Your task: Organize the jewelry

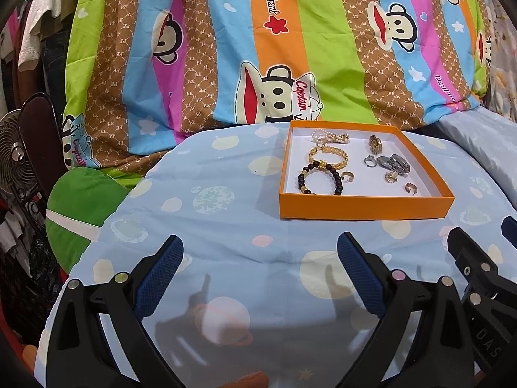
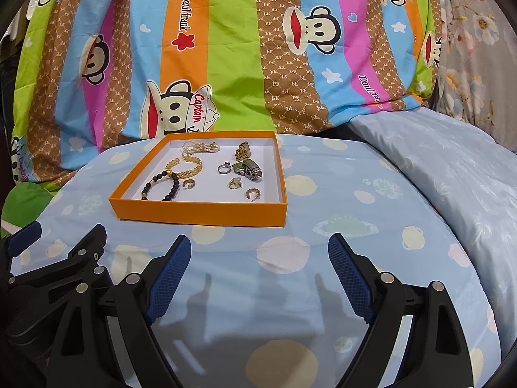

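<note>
An orange tray (image 1: pixel 365 207) (image 2: pixel 200 212) with a white floor rests on a light blue patterned cushion. Inside lie a dark bead bracelet (image 1: pixel 318 181) (image 2: pixel 161 185), a gold chain bracelet (image 1: pixel 329 158) (image 2: pixel 187 166), a pearl strand (image 1: pixel 326 135) (image 2: pixel 200 147), a silver watch (image 1: pixel 392 163) (image 2: pixel 250 168), a gold watch band piece (image 1: pixel 374 144) (image 2: pixel 243 151) and several small rings. My left gripper (image 1: pixel 260 252) is open, well short of the tray. My right gripper (image 2: pixel 260 252) is open too, below the tray's right corner. Neither holds anything.
A striped cartoon-monkey blanket (image 1: pixel 258 48) (image 2: pixel 242 48) rises behind the cushion. A green cushion (image 1: pixel 80 207) and a small fan (image 1: pixel 16 155) are at the left. A pale blue quilt (image 2: pixel 436 161) lies to the right. The right gripper's body (image 1: pixel 478 274) shows in the left view.
</note>
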